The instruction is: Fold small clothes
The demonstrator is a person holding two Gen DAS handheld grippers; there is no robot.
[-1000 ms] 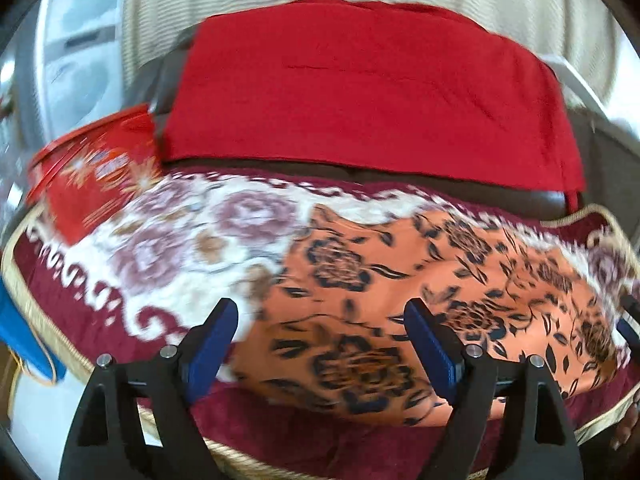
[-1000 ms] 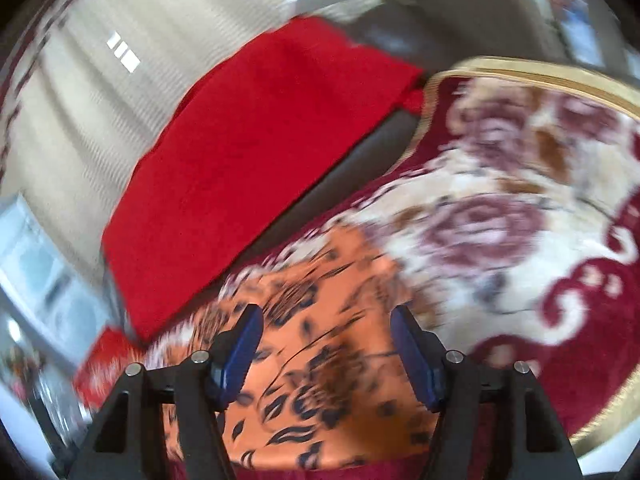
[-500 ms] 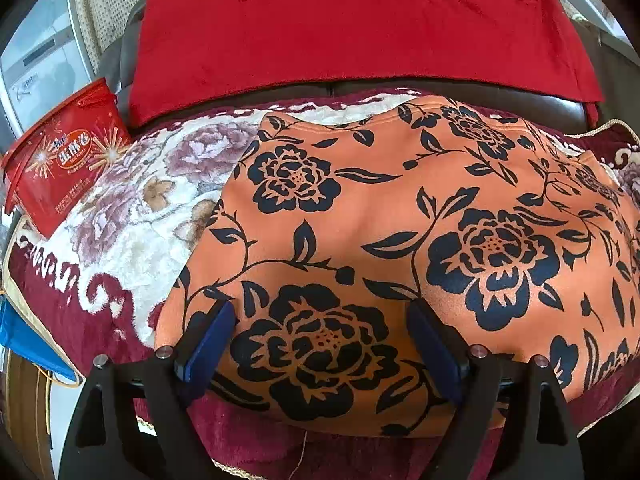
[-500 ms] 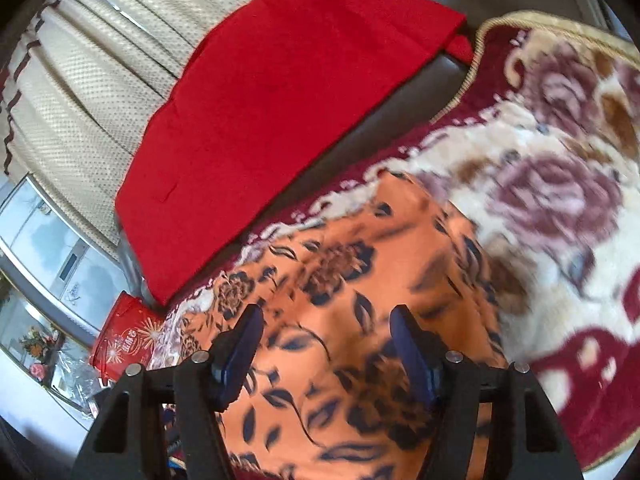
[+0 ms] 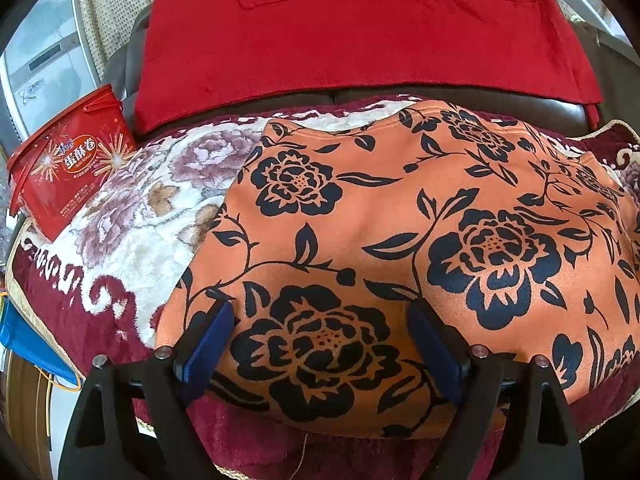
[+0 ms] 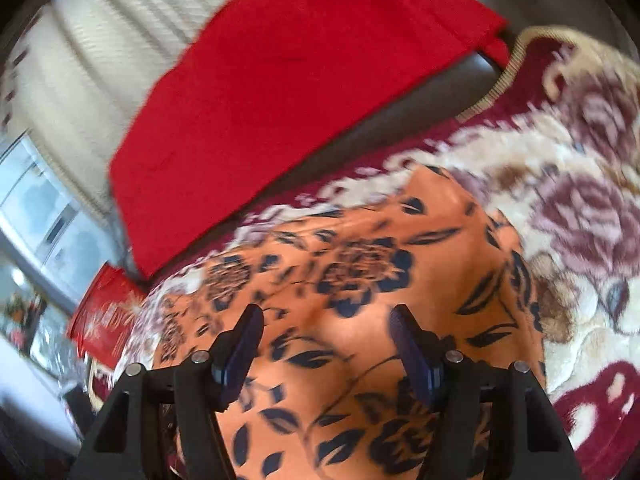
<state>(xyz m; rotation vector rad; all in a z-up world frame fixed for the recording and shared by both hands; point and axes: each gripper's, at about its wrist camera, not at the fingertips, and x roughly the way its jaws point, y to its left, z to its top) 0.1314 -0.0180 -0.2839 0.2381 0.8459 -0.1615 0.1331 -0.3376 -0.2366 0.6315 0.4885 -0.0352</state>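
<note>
An orange garment with a black flower print lies spread flat on a floral blanket. It also shows in the right wrist view, blurred. My left gripper is open and hovers low over the garment's near left part, its blue pads on either side of a large black flower. My right gripper is open and empty, low over the garment's right part. Nothing is held.
A red snack tub stands at the blanket's far left; it also shows in the right wrist view. A red cloth drapes over the dark sofa back. Something blue hangs at the near left edge. Curtains hang behind.
Both grippers have moved closer in and lower over the garment, which now fills both views. The right view has swung and is blurred. Both grippers stayed open.
</note>
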